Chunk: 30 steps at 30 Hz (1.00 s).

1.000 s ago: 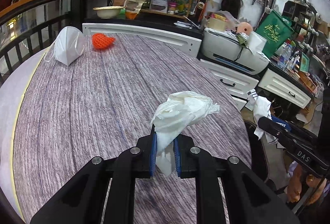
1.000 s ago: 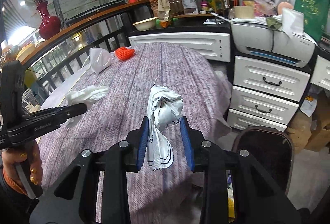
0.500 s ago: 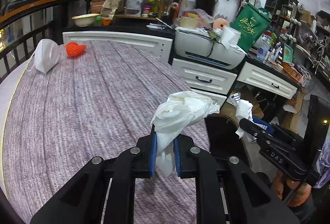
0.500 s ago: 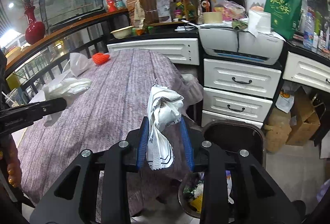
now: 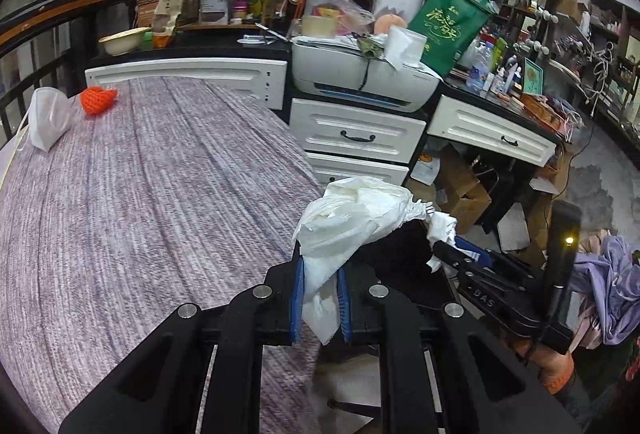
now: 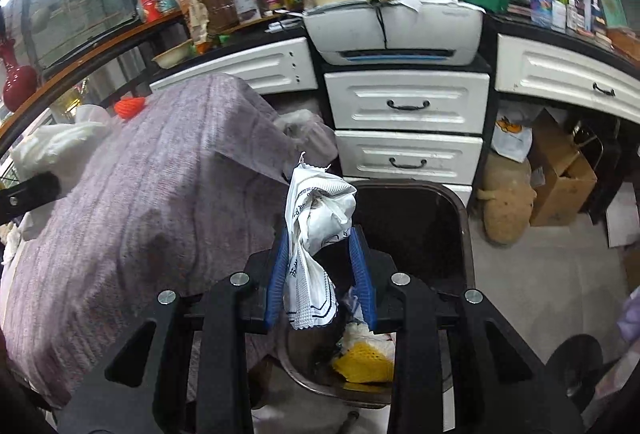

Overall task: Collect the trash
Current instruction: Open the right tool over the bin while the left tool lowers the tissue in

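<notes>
My left gripper (image 5: 320, 276) is shut on a crumpled white tissue (image 5: 352, 218) and hangs at the right edge of the purple-clothed table (image 5: 160, 194). My right gripper (image 6: 320, 240) is shut on a white printed wrapper (image 6: 320, 210), directly above the open dark trash bin (image 6: 460, 218). Yellow netting and other trash (image 6: 362, 366) lie at the bin's bottom. In the left wrist view the right gripper (image 5: 452, 252) shows to the right, over the bin (image 5: 400, 246). A white face mask (image 5: 48, 118) and an orange net piece (image 5: 98, 100) lie at the table's far left.
White drawers (image 6: 406, 106) with a printer (image 6: 396, 30) on top stand just behind the bin. Cardboard boxes (image 6: 560, 174) and a tan sack (image 6: 506, 210) sit on the floor to the right. A cluttered counter and shelves run along the back.
Both grippers have swung right, off the table toward the bin. The right one has also sunk and now hangs over the bin's opening. Both still grip their trash.
</notes>
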Tool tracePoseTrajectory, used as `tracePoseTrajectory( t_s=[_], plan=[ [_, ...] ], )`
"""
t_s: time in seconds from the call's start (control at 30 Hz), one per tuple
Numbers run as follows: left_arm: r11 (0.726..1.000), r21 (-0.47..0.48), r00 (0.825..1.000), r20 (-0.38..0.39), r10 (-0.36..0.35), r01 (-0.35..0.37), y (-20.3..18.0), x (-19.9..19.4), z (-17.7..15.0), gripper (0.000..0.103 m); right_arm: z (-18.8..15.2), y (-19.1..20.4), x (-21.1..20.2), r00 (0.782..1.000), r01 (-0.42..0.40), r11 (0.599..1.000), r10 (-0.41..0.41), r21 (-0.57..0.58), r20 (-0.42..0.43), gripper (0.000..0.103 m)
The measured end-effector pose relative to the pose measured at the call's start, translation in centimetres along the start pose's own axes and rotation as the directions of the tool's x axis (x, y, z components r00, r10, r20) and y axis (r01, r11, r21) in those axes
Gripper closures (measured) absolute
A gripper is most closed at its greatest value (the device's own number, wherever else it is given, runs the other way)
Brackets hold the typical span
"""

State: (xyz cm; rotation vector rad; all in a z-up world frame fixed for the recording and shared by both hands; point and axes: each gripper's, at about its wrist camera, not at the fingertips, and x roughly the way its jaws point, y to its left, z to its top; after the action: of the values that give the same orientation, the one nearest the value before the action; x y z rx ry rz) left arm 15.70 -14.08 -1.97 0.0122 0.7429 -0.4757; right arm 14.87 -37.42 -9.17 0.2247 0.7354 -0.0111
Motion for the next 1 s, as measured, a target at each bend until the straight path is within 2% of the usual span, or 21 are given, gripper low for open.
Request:
tracePoseTrajectory(
  t_s=[0.27,0.33,0.37,0.47,0.7,0.87,1.0],
  plan=[
    [0.999,0.038,0.999,-0.034,-0.025,0.026,-2.6,2.0,-0.1,0.088,-2.2,-2.2,3.8,0.995,0.061,0.997,-0.057,0.047,-0.087,0.071],
    [0.998,0.046,0.999,-0.041,-0.030,0.032,-3.2,2.5,-0.1,0.088,-2.8,-2.9,4.5,0.992,0.081,0.994,-0.073,0.071,-0.103,0.066],
    [0.998,0.049,0.998,-0.046,-0.034,0.036,-3.5,2.8,-0.2,0.088,-3.0,-3.2,4.6,0.991,0.085,0.993,-0.076,0.082,-0.109,0.061],
    [0.997,0.061,0.997,-0.061,-0.043,0.046,-4.4,3.5,-0.4,0.088,-3.6,-4.1,4.5,0.991,0.089,0.989,-0.076,0.119,-0.107,0.031],
    [0.994,0.083,0.992,-0.107,-0.060,0.069,-5.9,5.4,-1.1,0.088,-4.0,-5.8,2.6,0.993,0.096,0.979,-0.082,0.178,-0.084,0.030],
    [0.991,0.109,0.989,-0.137,-0.062,0.077,-6.7,6.6,-1.6,0.088,-3.5,-7.0,0.6,0.992,0.123,0.970,-0.117,0.209,-0.040,0.030],
    [0.989,0.121,0.984,-0.167,-0.063,0.084,-7.2,7.8,-1.8,0.088,-3.0,-8.0,-1.2,0.990,0.137,0.962,-0.144,0.236,0.009,0.023]
  ],
)
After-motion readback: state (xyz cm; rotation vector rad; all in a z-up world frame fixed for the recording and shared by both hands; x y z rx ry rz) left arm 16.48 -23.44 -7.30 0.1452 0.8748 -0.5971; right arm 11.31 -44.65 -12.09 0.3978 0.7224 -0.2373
